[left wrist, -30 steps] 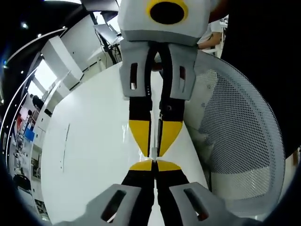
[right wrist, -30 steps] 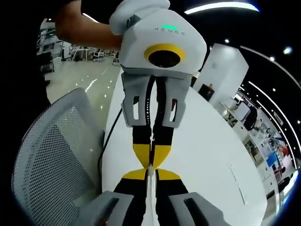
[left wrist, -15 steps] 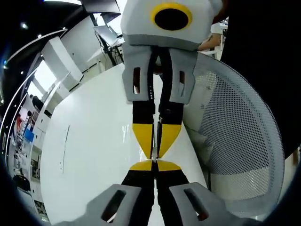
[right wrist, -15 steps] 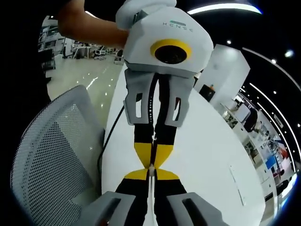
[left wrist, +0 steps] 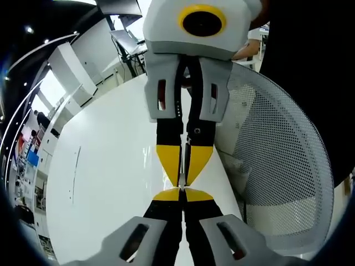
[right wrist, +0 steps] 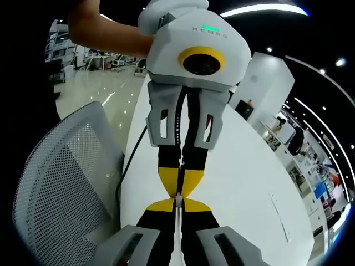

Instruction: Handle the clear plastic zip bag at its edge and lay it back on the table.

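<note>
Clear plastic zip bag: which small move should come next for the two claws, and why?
Probably lower both claws together toward the white table, without opening them yet. The left claw and the right claw meet tip to tip, each seemingly pinching the thin edge of the clear plastic zip bag above the table top, so the bag is not yet laid down.

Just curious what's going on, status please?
Left tool and right tool shut, tip to tip. Clear bag edge in right tool. Over table; mesh chair alongside.
</note>
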The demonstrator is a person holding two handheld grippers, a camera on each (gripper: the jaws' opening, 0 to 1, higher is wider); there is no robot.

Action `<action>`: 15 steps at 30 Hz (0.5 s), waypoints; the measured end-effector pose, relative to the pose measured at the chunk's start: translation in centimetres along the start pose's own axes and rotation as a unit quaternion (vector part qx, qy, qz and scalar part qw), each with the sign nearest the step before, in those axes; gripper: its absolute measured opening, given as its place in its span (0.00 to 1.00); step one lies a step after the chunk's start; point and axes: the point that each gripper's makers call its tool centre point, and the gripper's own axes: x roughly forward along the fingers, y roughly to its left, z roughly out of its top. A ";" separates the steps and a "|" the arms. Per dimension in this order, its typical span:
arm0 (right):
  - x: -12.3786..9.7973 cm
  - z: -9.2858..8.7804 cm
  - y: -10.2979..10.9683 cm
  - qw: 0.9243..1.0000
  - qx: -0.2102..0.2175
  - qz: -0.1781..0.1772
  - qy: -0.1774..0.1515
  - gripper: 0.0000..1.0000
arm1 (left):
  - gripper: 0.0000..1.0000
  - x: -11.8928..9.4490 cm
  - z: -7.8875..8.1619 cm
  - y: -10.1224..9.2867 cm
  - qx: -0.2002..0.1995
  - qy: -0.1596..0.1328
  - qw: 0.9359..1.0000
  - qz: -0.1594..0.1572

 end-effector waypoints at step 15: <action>0.0 -0.1 0.1 1.000 0.006 0.000 0.000 0.00 | 0.00 0.0 -0.2 -0.1 -0.006 0.001 1.000 -0.002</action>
